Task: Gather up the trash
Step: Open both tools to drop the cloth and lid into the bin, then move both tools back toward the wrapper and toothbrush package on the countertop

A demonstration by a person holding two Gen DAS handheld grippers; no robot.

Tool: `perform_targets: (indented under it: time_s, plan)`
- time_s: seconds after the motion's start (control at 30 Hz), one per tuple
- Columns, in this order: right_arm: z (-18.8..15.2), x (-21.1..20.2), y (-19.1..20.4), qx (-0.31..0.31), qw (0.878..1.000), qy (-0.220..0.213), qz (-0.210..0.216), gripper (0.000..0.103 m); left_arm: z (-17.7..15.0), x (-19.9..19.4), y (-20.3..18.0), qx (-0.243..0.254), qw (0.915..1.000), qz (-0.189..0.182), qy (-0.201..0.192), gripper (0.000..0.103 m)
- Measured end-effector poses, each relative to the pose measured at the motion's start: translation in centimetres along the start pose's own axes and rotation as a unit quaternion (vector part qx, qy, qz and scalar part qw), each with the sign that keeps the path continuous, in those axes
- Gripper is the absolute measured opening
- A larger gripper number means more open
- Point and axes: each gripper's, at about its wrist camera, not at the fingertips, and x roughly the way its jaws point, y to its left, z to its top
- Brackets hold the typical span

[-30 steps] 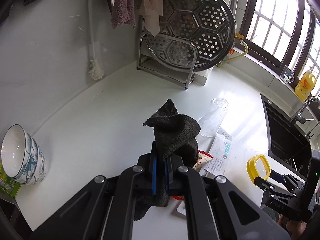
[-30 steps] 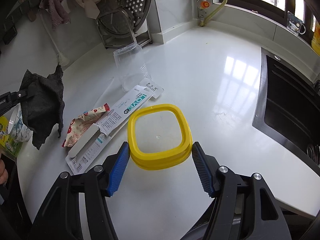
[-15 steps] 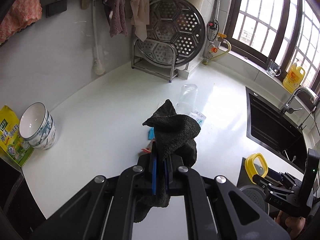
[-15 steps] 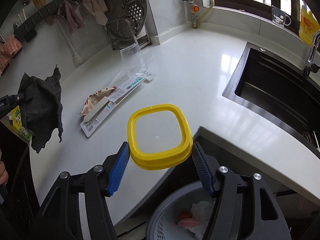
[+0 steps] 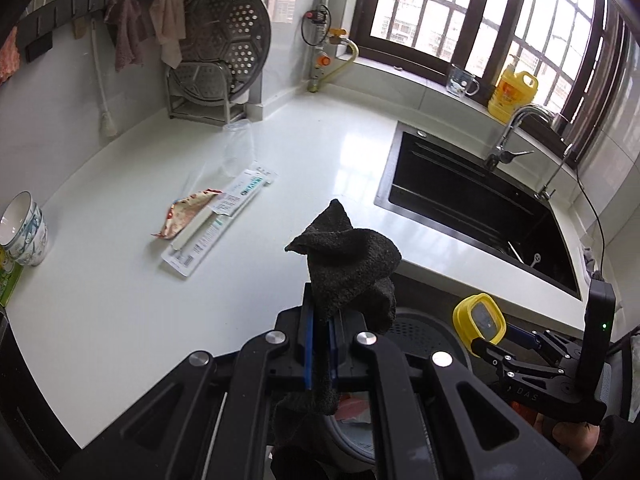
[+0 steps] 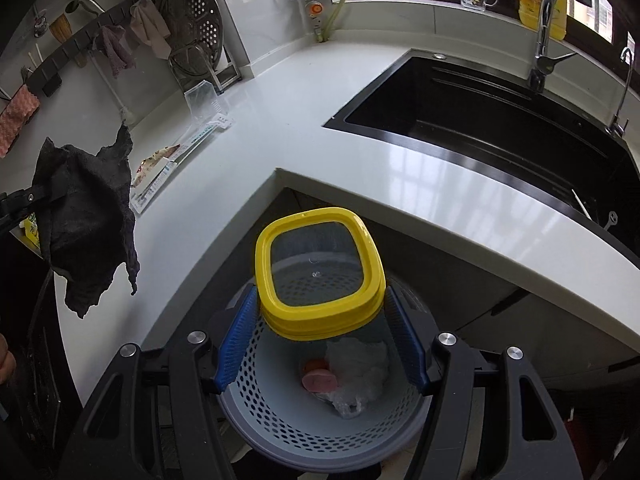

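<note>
My right gripper is shut on a yellow-rimmed clear lid and holds it over a grey perforated trash basket on the floor by the counter corner. Crumpled clear plastic and a pink scrap lie in the basket. My left gripper is shut on a dark grey rag that hangs at the counter's front edge; in the right wrist view the rag dangles at the left. A toothpaste box, a snack wrapper and a clear cup lie on the white counter.
A black sink with a tap is set into the counter at the right. A steamer rack stand is at the back wall. Stacked bowls sit at the left edge. A yellow bottle stands on the windowsill.
Both grippers have pulled back from over the counter to its front edge. The lid now hangs above the trash basket, and the rag has come along with the left gripper.
</note>
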Motion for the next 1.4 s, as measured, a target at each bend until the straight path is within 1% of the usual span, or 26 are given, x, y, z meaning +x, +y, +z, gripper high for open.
perform_targets:
  time_s: [0.17,0.33,0.47,0.6,0.7,0.8,0.83,0.87,0.9,0.97,1.0,1.07,1.4]
  plan:
    - [-2.2,0.0,-2.4,-0.001,1.000,0.017,-0.003,0.062,-2.3,1.6,-4.3,0.014,0.9994,-0.016,0.028,0.006]
    - [-4.1,0.6,-3.8,-0.002,0.999,0.037,0.008,0.062,-4.6,4.1,-7.2,0.022,0.9976,-0.017,0.063,0.006]
    - [-5.0,2.2,-4.6,-0.004,0.998,0.060,0.018,0.062,-6.4,6.3,-8.5,0.026,0.9949,-0.016,0.096,0.006]
    - [-5.5,3.8,-4.8,-0.004,0.997,0.077,0.026,0.062,-7.8,8.1,-9.3,0.030,0.9923,-0.007,0.120,0.006]
    - [-5.6,4.6,-4.8,-0.004,0.996,0.086,0.031,0.062,-8.3,8.9,-9.5,0.029,0.9913,0.000,0.129,0.006]
    - [-5.5,5.2,-4.9,-0.003,0.995,0.095,0.035,0.062,-8.4,9.1,-9.4,0.025,0.9906,0.006,0.134,0.009]
    - [-5.4,5.2,-4.9,-0.003,0.995,0.095,0.034,0.062,-8.4,9.1,-9.4,0.023,0.9906,0.008,0.135,0.012]
    - [-5.4,5.2,-5.0,-0.002,0.995,0.096,0.034,0.062,-8.4,9.0,-9.4,0.021,0.9907,0.011,0.134,0.020]
    - [-5.4,5.3,-5.1,0.000,0.995,0.098,0.035,0.062,-8.4,8.9,-9.3,0.019,0.9909,0.014,0.132,0.026]
    - [-5.3,5.2,-5.3,0.003,0.995,0.098,0.034,0.062,-8.2,8.4,-9.2,0.015,0.9921,0.020,0.122,0.056]
    - [-5.3,5.2,-5.4,0.005,0.995,0.098,0.033,0.062,-8.1,8.1,-9.1,0.014,0.9930,0.023,0.115,0.061]
    - [-5.2,5.0,-5.6,0.010,0.995,0.098,0.036,0.062,-7.8,7.6,-9.1,0.013,0.9938,0.024,0.108,0.062]
    - [-4.9,4.2,-5.5,0.005,0.995,0.092,0.041,0.064,-7.5,6.5,-8.5,-0.001,0.9935,0.038,0.108,0.062]
